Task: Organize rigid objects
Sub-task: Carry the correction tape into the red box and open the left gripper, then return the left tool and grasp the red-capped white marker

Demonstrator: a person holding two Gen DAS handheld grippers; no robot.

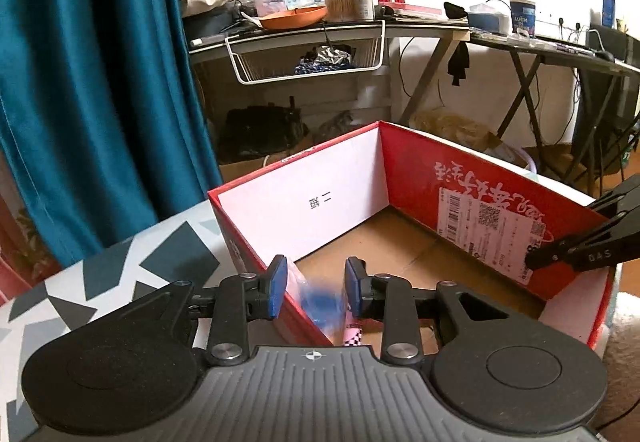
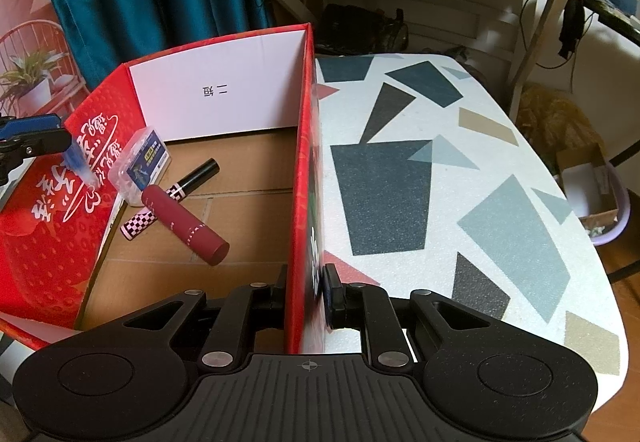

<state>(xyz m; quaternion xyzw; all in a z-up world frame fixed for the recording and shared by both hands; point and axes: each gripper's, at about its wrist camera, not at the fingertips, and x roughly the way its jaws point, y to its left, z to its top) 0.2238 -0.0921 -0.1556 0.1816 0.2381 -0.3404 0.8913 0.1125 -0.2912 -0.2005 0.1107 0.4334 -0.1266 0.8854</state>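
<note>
A red cardboard box (image 2: 304, 113) stands open on the patterned table (image 2: 440, 201). Inside lie a dark red lipstick tube (image 2: 186, 222), a black tube with a pink checkered cap (image 2: 176, 193) and a clear plastic case with a blue label (image 2: 140, 161). My right gripper (image 2: 306, 278) is shut on the box's right wall, and it shows at the far right (image 1: 536, 262) in the left wrist view. My left gripper (image 1: 316, 274) hovers over the box's left wall with its blue pads (image 1: 280, 286) apart. A small clear item with blue inside (image 1: 320, 306) is blurred between them, loose from the pads; it shows just past that gripper's tip (image 2: 78, 161) in the right wrist view.
A blue curtain (image 1: 80, 81) hangs at the left. Behind the table stands a cluttered desk (image 1: 320, 29) with a white wire basket (image 1: 308, 61) under it. A purple basin with cardboard (image 2: 600, 197) sits on the floor at the right.
</note>
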